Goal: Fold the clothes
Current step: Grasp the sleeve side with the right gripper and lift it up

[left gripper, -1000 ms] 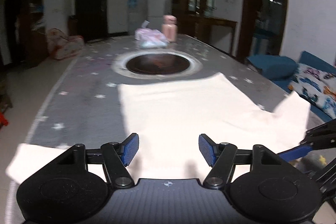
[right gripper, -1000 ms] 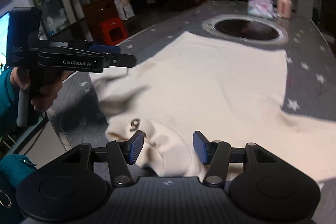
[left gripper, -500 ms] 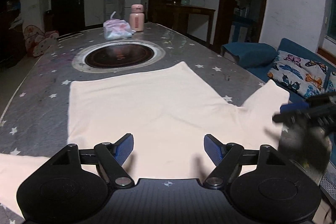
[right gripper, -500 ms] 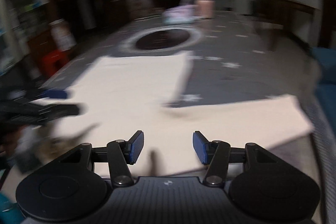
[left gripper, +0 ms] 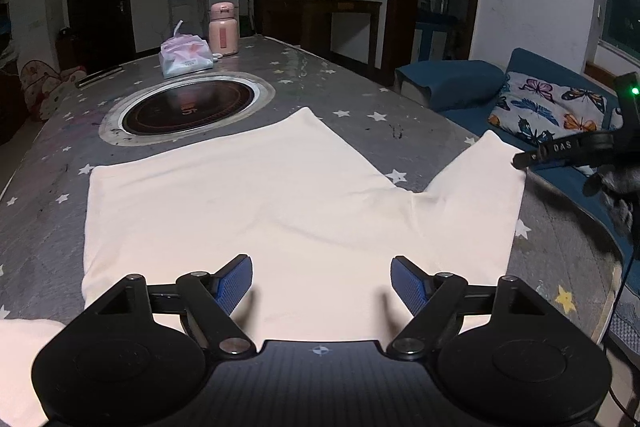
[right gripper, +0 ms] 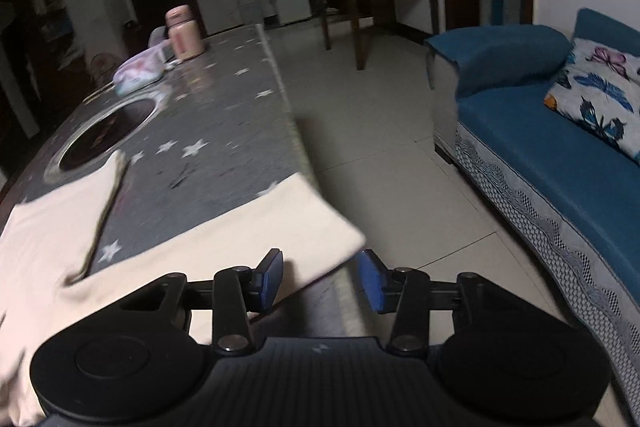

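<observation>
A cream T-shirt [left gripper: 248,195] lies spread flat on the grey star-patterned table [left gripper: 380,99]. My left gripper [left gripper: 320,283] hovers open over the shirt's near middle, with nothing pinched. The shirt's right sleeve [left gripper: 476,195] reaches the table's right edge. In the left wrist view my right gripper [left gripper: 520,161] points at that sleeve's end. In the right wrist view the right gripper [right gripper: 320,277] has its jaws closing. The sleeve [right gripper: 280,223] has its corner between the blue pads, which do not press on it.
A round inset hob [left gripper: 188,107] lies beyond the shirt, with a tissue pack [left gripper: 186,55] and a pink flask [left gripper: 224,33] behind it. Right of the table's edge [right gripper: 296,139] is tiled floor, then a blue sofa [right gripper: 540,147] with a butterfly cushion [left gripper: 548,107].
The right gripper swung from the shirt's body out to the right sleeve's end and its jaws narrowed. The left gripper slid sideways over the shirt and its jaws widened.
</observation>
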